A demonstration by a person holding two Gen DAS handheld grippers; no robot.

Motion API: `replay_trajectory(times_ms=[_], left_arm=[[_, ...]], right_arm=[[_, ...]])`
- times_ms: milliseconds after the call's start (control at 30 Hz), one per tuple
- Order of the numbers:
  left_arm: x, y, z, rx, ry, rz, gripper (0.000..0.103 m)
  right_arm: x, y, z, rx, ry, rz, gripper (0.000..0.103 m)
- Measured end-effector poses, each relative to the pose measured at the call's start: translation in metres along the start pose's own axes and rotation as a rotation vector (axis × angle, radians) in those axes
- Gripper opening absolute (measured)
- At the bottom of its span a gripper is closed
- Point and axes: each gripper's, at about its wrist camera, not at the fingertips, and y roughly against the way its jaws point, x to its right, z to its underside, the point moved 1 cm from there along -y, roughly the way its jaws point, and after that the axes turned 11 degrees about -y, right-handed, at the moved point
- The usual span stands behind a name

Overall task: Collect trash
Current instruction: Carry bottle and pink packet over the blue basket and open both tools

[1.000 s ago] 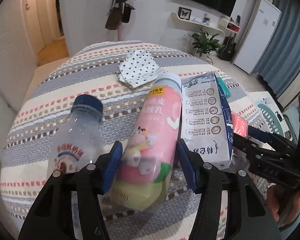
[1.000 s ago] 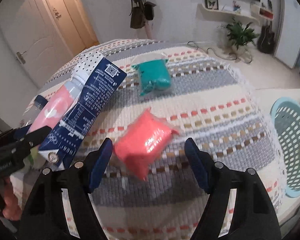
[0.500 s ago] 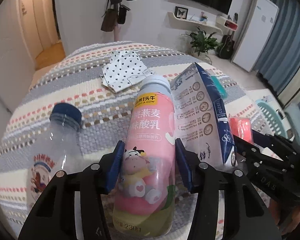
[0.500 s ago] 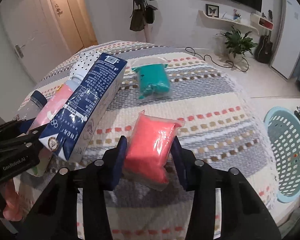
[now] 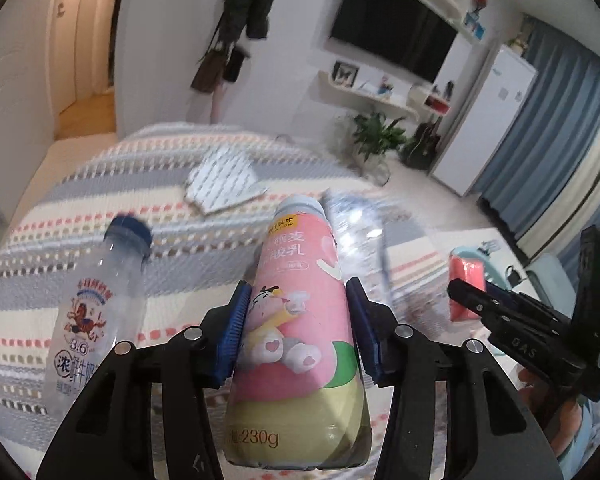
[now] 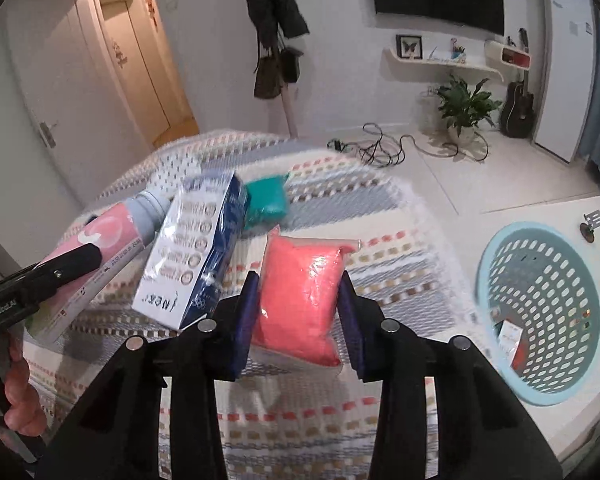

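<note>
1. Bottle and pouch are both in hand: the left gripper point(image 5: 296, 322) has its jaws clamped on the pink yogurt bottle point(image 5: 298, 344), and the right gripper point(image 6: 298, 312) has its jaws squeezing the red pouch point(image 6: 300, 300).
2. The yogurt bottle is smooth, glossy plastic, round and tapering toward its grey cap; it looks stiff but slippery, so the mid-body hold where the sides are widest seems sound.
3. The pouch is a soft, crinkly film bag with loose filling; it probably weighs little and sags below the jaws, so a firm pinch across its middle suits it.
4. Left of the left jaws stands a clear empty bottle point(image 5: 100, 312) with a blue cap, likely very light and easy to tip.
5. Left of the right jaws lies a stiff cardboard milk carton point(image 6: 192, 256); beyond it, a teal pouch point(image 6: 266, 200).
6. Right of the right jaws sits the perforated plastic basket point(image 6: 488, 272), on the floor beside the woven striped bed cover point(image 6: 380, 248).
</note>
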Motion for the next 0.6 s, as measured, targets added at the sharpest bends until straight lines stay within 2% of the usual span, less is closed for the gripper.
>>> replay_trajectory(times_ms=[233, 333, 500, 600], left_arm=[[0.038, 0.024, -0.027, 0.106, -0.050, 0.065, 0.047], [0.060, 0.027, -0.039, 0.136, -0.076, 0.103, 0.047], [0.103, 0.012, -0.059, 0.141, -0.122, 0.150, 0.047], [0.142, -0.012, -0.068, 0.108, -0.157, 0.194, 0.047]], right_arm=[[0.030, 0.032, -0.019, 0.090, -0.037, 0.017, 0.036], [0.049, 0.045, -0.024, 0.129, -0.050, 0.051, 0.036], [0.093, 0.058, -0.032, 0.166, -0.098, 0.108, 0.036], [0.126, 0.061, -0.035, 0.180, -0.138, 0.159, 0.036]])
